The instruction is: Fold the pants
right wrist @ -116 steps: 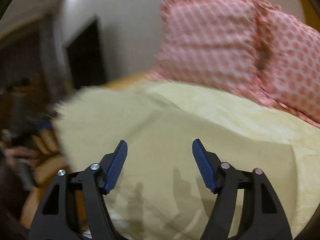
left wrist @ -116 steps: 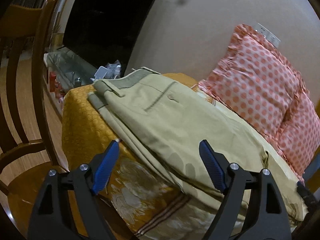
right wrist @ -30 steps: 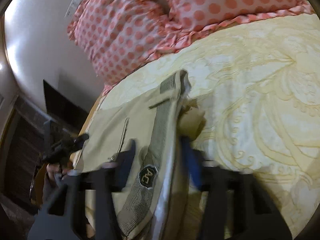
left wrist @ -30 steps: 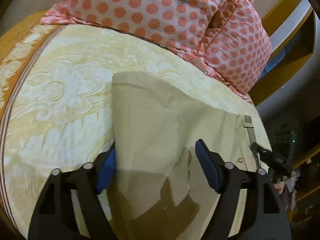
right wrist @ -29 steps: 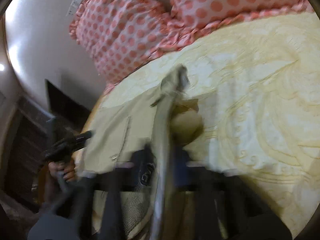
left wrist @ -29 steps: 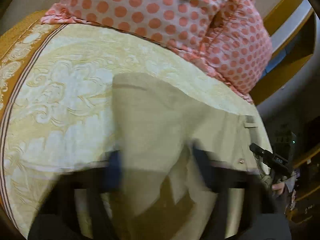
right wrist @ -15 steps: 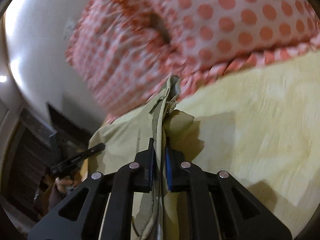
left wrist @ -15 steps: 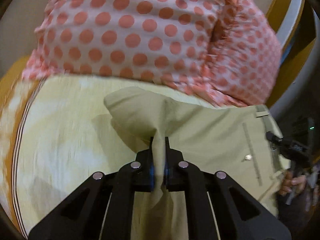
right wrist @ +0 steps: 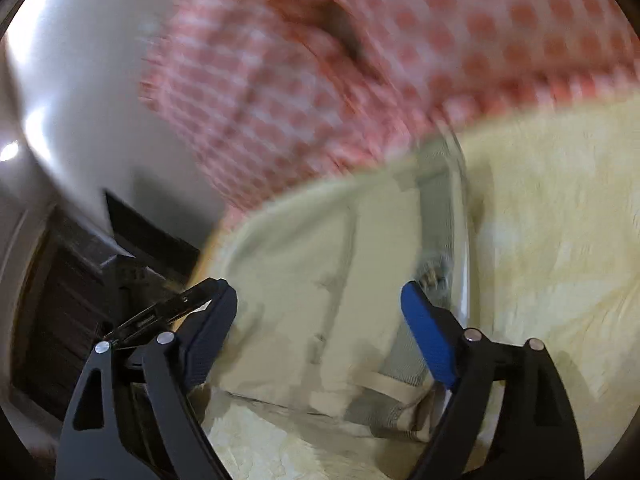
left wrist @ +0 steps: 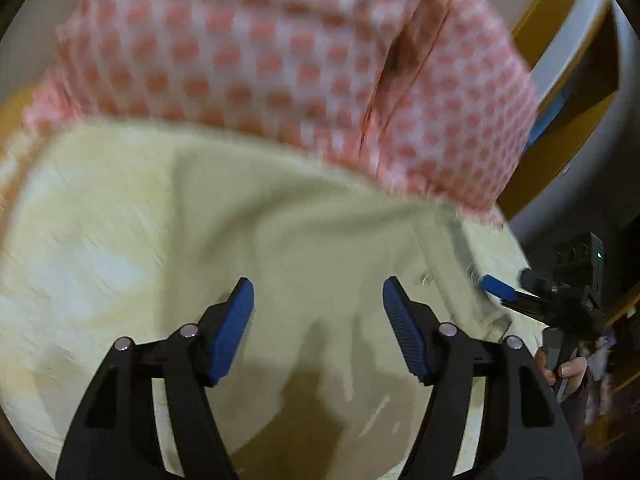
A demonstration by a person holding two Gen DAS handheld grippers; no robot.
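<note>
The khaki pants point(left wrist: 304, 232) lie folded on the pale yellow bedspread point(left wrist: 80, 264), their far edge close to the pillows. My left gripper point(left wrist: 318, 320) is open and empty just above the pants. In the right wrist view the pants point(right wrist: 320, 264) show their grey waistband point(right wrist: 436, 216) on the right side. My right gripper point(right wrist: 318, 320) is open and empty over the waistband end. The right gripper also shows in the left wrist view point(left wrist: 516, 294) at the right edge of the pants. Both views are blurred by motion.
Two pink polka-dot pillows point(left wrist: 280, 52) lean against the wall behind the pants, also in the right wrist view point(right wrist: 360, 60). A yellow wooden frame point(left wrist: 560, 92) stands at the right. Dark furniture point(right wrist: 72, 288) lies beyond the bed's left edge. The bedspread point(right wrist: 560, 220) extends right.
Half a second ago both grippers were shut on the pants and held the cloth up. Now both have opened and the pants lie released on the bed nearer the pillows.
</note>
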